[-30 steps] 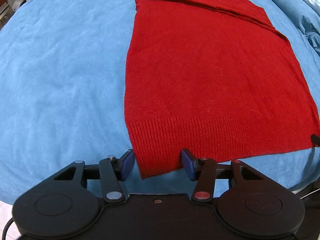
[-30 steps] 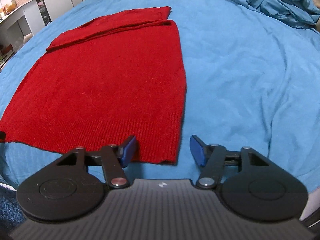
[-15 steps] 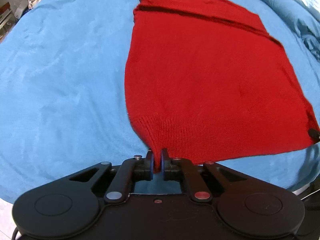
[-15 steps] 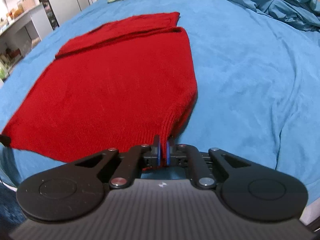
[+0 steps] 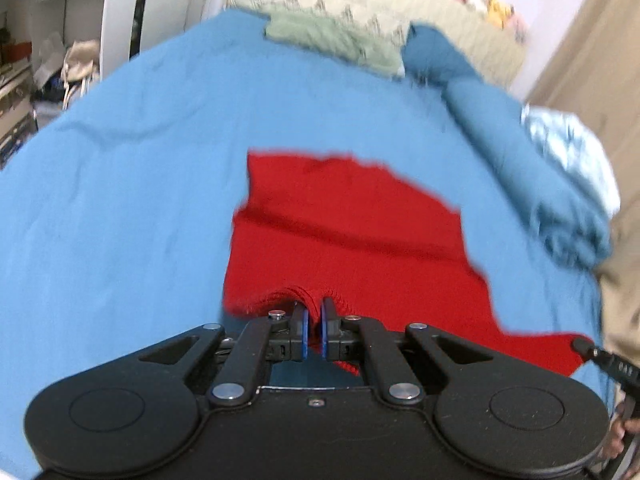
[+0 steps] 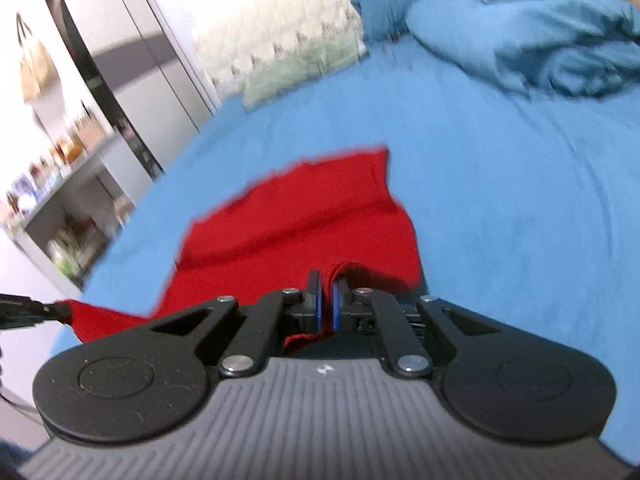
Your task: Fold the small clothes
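A red knit sweater (image 5: 344, 236) lies on a blue bed sheet (image 5: 120, 200), its near hem lifted off the bed. My left gripper (image 5: 314, 312) is shut on the hem's left corner. My right gripper (image 6: 326, 286) is shut on the hem's right corner, with the sweater (image 6: 296, 224) stretching away from it. The far part of the sweater still rests on the sheet (image 6: 520, 208). The right gripper's tip shows at the right edge of the left wrist view (image 5: 580, 346), and the left gripper's tip at the left edge of the right wrist view (image 6: 60, 308). Both views are motion-blurred.
A rumpled blue duvet (image 5: 540, 184) is piled at the bed's right side, also in the right wrist view (image 6: 560, 52). A green pillow (image 5: 332, 40) lies at the head. Shelves (image 5: 40, 60) stand left of the bed, and a cluttered desk (image 6: 60, 208).
Both grippers, shut on the hem corners, have lifted and carried the hem forward toward the sweater's far end. The views now tilt up and show the headboard and room.
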### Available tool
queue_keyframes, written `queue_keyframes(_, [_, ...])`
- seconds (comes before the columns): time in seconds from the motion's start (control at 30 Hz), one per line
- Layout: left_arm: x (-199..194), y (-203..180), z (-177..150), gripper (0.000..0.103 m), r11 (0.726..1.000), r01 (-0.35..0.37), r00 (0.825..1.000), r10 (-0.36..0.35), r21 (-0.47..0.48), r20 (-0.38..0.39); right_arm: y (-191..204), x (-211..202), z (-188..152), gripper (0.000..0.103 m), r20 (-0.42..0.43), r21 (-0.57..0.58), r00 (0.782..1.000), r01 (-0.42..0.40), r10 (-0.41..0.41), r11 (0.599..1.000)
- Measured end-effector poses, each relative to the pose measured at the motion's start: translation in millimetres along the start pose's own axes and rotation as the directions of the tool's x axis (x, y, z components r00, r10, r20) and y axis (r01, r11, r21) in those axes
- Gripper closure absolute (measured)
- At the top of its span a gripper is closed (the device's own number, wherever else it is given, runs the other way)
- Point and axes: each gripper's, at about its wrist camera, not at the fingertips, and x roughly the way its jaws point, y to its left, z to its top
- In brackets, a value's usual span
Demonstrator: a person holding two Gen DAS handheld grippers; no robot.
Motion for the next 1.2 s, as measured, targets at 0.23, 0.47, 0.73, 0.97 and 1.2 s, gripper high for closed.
queue_keyframes(0.23, [63.1,-3.2,107.2,0.097,0.994,-0.008,0.993,0.021,-0.105,0.116,18.0,58.4,115.5,0.083,0.103,0.002,0.994,-0.030,0.029,1.000])
queue_keyframes(0.47, [205.0,21.5,164.8,0.097,0.981,-0.033,0.993,0.054,-0.194,0.109,21.4,202.5,157.1,0.083,0.106,-0.046,0.993,0.066,-0.061,0.997])
queue_keyframes(0.73, [301.5,50.2,173.2,0.097,0.974,-0.051,0.991,0.076,-0.220,0.108,-15.2,334.7,131.4,0.083,0.135,-0.033,0.980,0.151,-0.145,0.988])
queue_keyframes(0.97, [321.1,47.7,166.6,0.082,0.981,-0.088,0.983,0.114,-0.171,0.144,-29.5,376.6,105.7,0.044,0.183,-0.002,0.960,0.215,-0.211,0.977])
queue_keyframes(1.2, [259.1,2.5,120.4,0.032,0.988,-0.120,0.961,0.090,0.101,0.260,-19.2,328.3,97.5,0.015,0.257,-0.060,0.962,0.117,-0.098,0.991])
